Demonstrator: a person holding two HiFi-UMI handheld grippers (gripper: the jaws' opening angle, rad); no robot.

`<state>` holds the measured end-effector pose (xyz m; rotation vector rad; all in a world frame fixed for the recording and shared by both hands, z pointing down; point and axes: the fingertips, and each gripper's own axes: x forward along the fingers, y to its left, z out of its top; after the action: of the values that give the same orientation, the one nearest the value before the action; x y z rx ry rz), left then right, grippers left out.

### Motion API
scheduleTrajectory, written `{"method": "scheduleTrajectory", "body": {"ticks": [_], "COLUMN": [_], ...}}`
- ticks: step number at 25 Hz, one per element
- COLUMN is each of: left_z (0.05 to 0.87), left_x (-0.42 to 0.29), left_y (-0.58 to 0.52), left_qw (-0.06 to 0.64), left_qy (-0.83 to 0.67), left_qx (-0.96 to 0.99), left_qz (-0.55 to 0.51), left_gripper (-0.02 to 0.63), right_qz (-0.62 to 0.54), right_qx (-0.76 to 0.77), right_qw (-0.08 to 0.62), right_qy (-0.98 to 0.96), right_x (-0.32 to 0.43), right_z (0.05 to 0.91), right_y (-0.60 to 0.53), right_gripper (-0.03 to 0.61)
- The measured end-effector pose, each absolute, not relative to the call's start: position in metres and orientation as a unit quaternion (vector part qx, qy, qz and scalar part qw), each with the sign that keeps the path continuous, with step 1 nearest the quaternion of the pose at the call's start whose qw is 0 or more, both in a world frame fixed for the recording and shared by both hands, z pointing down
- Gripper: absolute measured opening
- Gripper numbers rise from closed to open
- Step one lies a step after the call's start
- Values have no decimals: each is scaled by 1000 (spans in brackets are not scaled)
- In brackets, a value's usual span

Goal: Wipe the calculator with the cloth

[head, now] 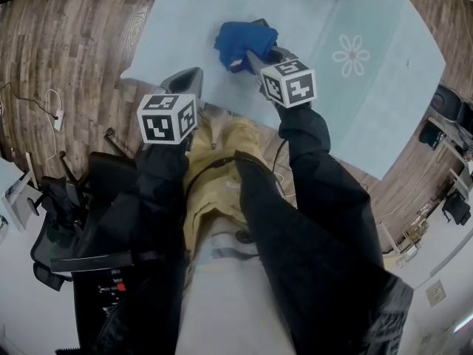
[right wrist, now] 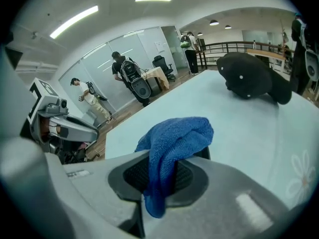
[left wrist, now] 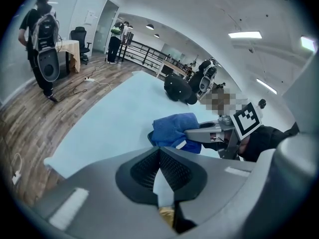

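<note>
A blue cloth (head: 240,39) lies bunched on the light blue sheet (head: 295,6). My right gripper (head: 250,54) is shut on its near end. In the right gripper view the cloth (right wrist: 174,138) hangs out from between the jaws of the right gripper (right wrist: 162,163). A dark edge (right wrist: 208,152) shows just behind the cloth; the calculator itself is hidden. My left gripper (head: 196,72) sits to the left of the cloth at the sheet's near edge, apart from it. In the left gripper view the left gripper (left wrist: 159,151) is shut and holds nothing, and the cloth (left wrist: 174,128) lies ahead.
A black bag (right wrist: 249,78) rests on the sheet's far side. A flower print (head: 352,54) marks the sheet to the right. Wooden floor (head: 66,43) surrounds the sheet. A person with a backpack (left wrist: 40,39) stands in the background. An office chair (head: 66,220) is at lower left.
</note>
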<state>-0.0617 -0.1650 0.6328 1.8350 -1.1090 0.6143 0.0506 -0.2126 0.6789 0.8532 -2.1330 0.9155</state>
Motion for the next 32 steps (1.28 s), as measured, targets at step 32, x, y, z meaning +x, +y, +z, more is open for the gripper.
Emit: {"method": "scheduleTrajectory", "body": {"ticks": [32], "left_z": [555], "left_x": [-37], "left_y": [-223], "left_qw": [353], "left_qy": [-449], "left_qx": [801], "left_qz": [178], "left_gripper": [3], "right_qz": [276], "right_qx": [483], "right_qw": [202], "right_qy": [-806], "right_x": [120], "right_z": [550], "right_y": [-226], "right_gripper": [58]}}
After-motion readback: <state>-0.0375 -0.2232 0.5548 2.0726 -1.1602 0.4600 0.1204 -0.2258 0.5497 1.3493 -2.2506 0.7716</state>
